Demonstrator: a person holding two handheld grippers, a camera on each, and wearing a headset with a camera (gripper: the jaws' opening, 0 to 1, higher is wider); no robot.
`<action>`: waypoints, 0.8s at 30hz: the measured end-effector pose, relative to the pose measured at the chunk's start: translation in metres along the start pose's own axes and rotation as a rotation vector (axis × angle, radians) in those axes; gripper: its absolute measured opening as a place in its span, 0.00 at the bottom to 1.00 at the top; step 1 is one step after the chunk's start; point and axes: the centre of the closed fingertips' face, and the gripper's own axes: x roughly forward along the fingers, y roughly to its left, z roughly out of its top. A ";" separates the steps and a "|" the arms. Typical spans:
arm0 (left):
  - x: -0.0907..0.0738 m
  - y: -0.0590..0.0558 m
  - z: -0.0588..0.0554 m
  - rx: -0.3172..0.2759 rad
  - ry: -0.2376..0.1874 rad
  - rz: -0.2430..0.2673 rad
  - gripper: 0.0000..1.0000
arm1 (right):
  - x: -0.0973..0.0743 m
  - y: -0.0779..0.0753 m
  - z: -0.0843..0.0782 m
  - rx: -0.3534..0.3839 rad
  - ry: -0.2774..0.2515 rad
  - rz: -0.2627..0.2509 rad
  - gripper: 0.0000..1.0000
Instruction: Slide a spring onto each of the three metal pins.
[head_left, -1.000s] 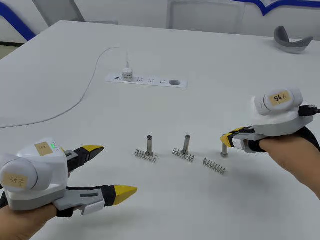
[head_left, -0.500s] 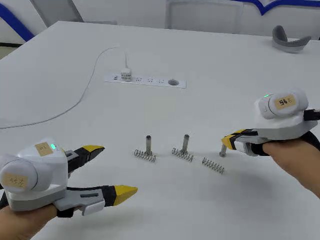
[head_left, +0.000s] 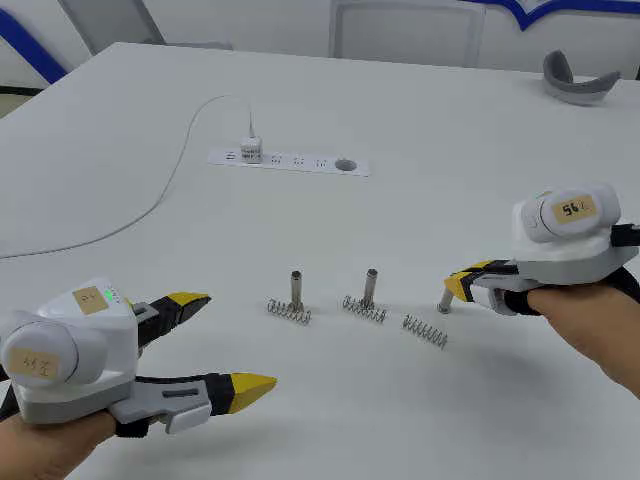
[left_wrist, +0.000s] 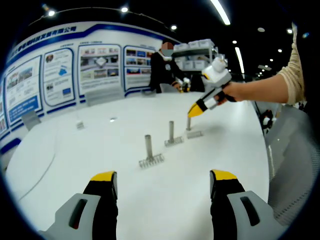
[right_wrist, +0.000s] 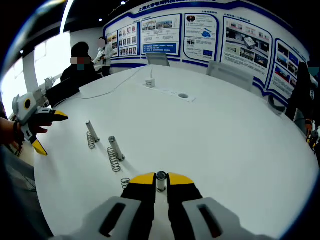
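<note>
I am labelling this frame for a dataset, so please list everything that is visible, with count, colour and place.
Metal pins: three, silver, upright in a row mid-table.
Springs: three, silver, lying flat by the pins.
Power strip: one, white, behind them, plug inserted.
Cable: one, white, curving left from the plug.
Curved band: one, grey, far right.
Table: one, white.
Left claw: one, yellow-tipped, open, near left.
Right claw: one, yellow-tipped, shut on rightmost pin.
</note>
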 end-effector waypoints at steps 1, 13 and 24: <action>0.000 0.000 0.000 0.000 0.000 0.001 0.77 | 0.000 0.000 0.000 -0.003 -0.001 -0.001 0.10; 0.000 -0.001 0.001 0.002 -0.001 -0.002 0.77 | -0.003 0.000 0.002 -0.015 -0.017 0.001 0.14; 0.001 -0.002 0.003 0.007 -0.003 -0.003 0.77 | -0.015 -0.004 0.003 -0.043 -0.040 -0.008 0.17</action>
